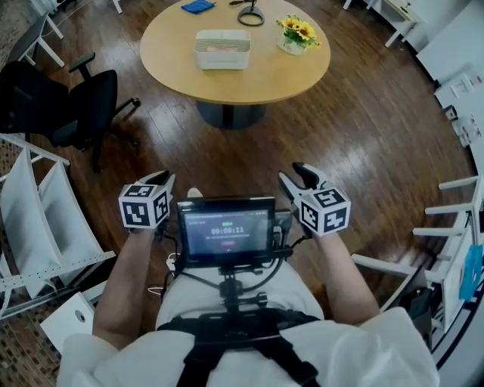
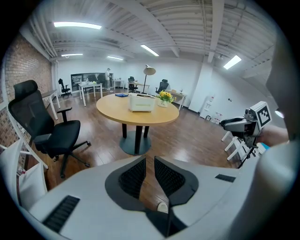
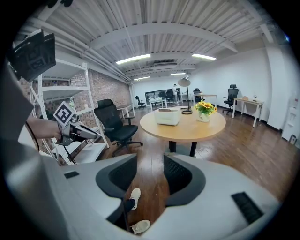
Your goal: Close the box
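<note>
Box [image 1: 222,48]: white, rectangular, on the round desk [image 1: 257,72], left of its middle in the head view; lid lies on top, how fully seated cannot be told; contents out of sight.
Pot [image 1: 290,45]: small and white, on the desk to the right of the box and apart from it; holds yellow flowers [image 1: 297,29].
Lamp [image 1: 250,15]: black ringed base at the far edge of the desk, behind the box.
Blue thing [image 1: 198,6]: flat, at the far left edge of the desk.
Left tongs [image 1: 168,177]: held up well short of the desk, over the wood floor [image 1: 363,143]; jaws nearly together with only a thin gap at the tips; nothing in the gap, only floor seen through it.
Right tongs [image 1: 295,172]: also well short of the desk and pointed toward it; jaws clearly apart, wider than the left pair; nothing held, only floor between them.
Screen [image 1: 225,230]: between the two tongs, on the near side of the desk, lit with a timer.
Chair [image 1: 83,106]: black, on wheels, left of the desk on the floor.
</note>
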`<action>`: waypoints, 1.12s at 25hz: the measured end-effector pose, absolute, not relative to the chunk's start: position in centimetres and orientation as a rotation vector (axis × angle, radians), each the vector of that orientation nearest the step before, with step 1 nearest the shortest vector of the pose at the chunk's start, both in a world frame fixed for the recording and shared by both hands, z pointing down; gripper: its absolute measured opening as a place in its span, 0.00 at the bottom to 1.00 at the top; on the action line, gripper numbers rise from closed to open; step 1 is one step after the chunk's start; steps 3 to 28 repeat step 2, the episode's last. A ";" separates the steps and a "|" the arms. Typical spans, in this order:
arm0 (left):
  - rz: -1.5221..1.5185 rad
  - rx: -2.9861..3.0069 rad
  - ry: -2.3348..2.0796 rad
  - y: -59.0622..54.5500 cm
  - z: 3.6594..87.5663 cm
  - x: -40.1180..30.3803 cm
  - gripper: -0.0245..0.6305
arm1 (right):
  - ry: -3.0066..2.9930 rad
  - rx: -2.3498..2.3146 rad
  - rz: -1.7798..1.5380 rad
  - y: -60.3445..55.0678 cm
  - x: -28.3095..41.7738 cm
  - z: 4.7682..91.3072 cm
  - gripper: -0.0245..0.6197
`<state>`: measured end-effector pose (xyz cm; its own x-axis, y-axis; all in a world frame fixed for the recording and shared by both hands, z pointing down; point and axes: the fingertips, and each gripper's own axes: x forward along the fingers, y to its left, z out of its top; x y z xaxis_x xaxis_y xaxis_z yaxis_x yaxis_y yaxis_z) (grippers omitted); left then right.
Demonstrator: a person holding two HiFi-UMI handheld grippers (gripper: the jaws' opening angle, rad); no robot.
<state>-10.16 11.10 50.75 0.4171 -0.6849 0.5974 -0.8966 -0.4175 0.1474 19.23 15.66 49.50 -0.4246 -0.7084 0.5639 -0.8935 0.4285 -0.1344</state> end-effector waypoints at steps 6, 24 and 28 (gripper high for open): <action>0.635 2.224 -1.343 11.1 51.0 -10.2 0.14 | -2.261 1.353 0.589 15.7 19.2 49.6 0.33; 0.635 2.224 -1.343 11.1 51.0 -10.2 0.14 | -2.261 1.353 0.589 15.7 19.2 49.6 0.33; 0.635 2.224 -1.343 11.1 51.0 -10.2 0.14 | -2.261 1.353 0.589 15.7 19.2 49.6 0.33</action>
